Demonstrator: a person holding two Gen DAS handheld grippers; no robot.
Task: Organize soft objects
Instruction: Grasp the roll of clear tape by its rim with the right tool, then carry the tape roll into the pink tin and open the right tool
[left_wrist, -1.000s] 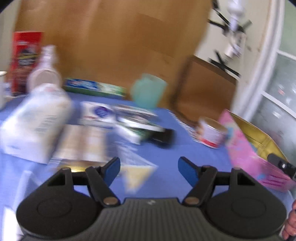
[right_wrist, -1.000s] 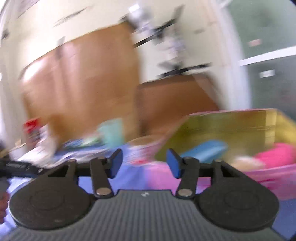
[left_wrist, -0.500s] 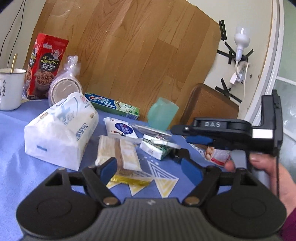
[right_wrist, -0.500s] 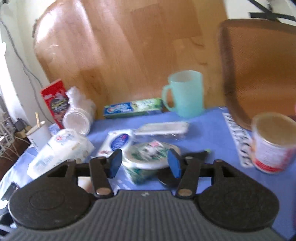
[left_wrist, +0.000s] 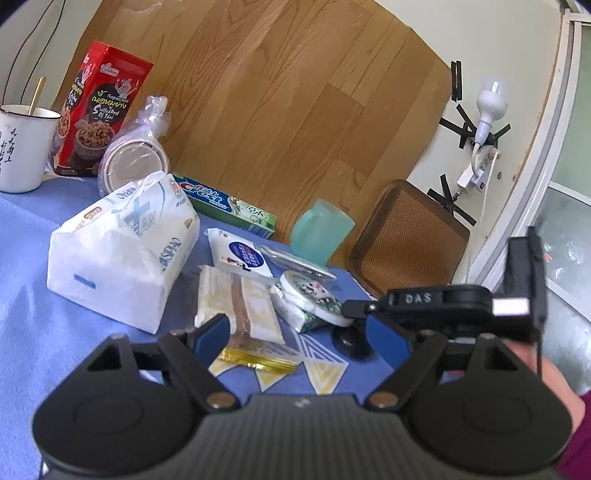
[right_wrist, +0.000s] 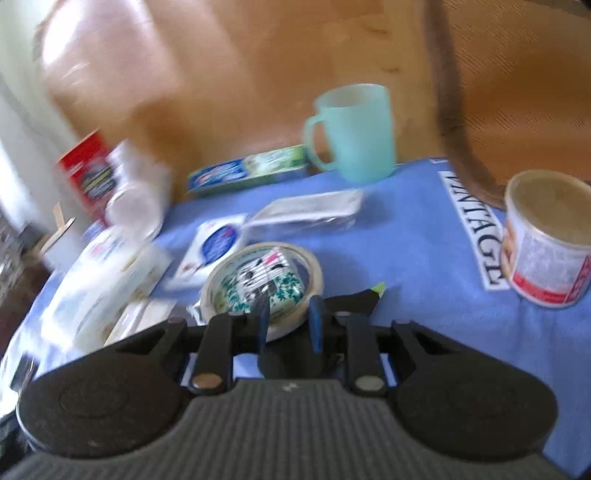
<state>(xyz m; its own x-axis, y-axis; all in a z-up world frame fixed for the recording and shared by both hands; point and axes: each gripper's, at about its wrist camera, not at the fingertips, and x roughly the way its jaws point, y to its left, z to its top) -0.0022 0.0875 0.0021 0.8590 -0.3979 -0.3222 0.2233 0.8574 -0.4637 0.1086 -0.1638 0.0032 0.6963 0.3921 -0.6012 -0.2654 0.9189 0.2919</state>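
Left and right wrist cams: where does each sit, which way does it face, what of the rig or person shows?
Left wrist: on the left gripper, facing across the blue cloth toward the tissue pack; own open fingers, plus the right gripper and holding hand.
Right wrist: on the right gripper, tilted down at the round wipes pack; own narrowed fingers only, just been closing.
Shared: wipes pack, teal mug, toothpaste box.
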